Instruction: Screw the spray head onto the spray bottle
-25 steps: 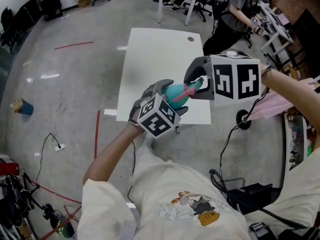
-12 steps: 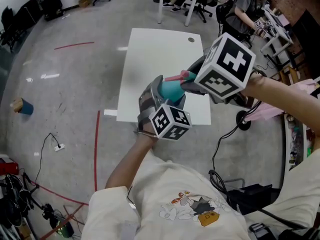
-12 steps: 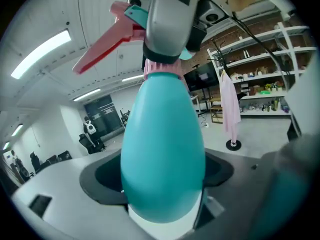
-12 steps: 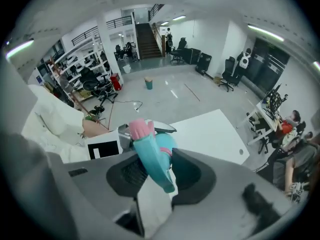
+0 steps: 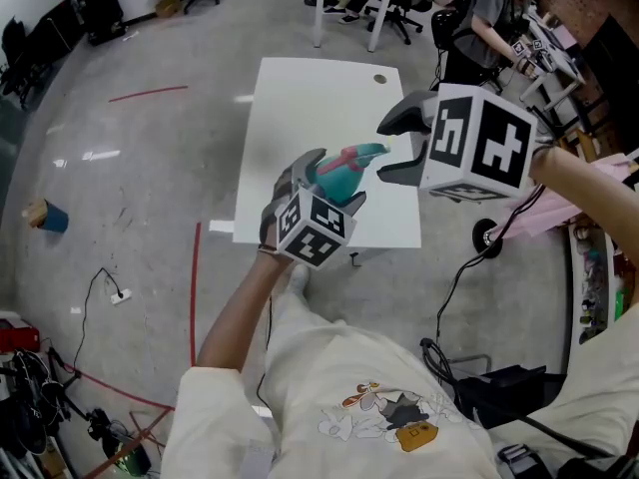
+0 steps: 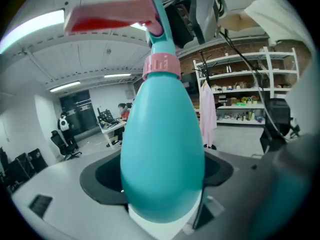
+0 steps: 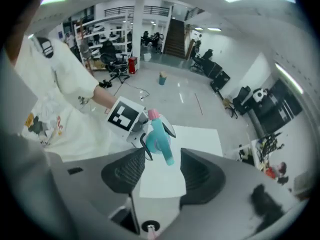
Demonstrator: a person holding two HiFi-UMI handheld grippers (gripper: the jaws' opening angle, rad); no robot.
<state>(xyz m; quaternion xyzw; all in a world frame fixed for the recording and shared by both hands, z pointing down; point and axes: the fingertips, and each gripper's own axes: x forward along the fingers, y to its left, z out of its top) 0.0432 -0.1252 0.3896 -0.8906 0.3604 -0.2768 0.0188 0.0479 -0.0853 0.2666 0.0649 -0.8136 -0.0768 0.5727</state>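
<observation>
Our left hand-held gripper (image 5: pixel 324 183) pinches the teal spray bottle (image 6: pixel 162 154) round its belly, above the white tabletop (image 5: pixel 300 98). The spray head (image 6: pixel 145 14) sits on the neck (pink collar and all). Our right hand-held gripper (image 5: pixel 397 146) stands just beside the head, its jaws just opened wide and pressing on nothing. We judge this a regrip between twists: next, close squarely on the head and turn. The collar hides the thread, so we cannot tell how tight it is.

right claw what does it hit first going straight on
Probably the spray head on the teal bottle, in line between the right claw's jaws, which have just been opening and grip nothing. Depth is unclear; past it lies the white table.
</observation>
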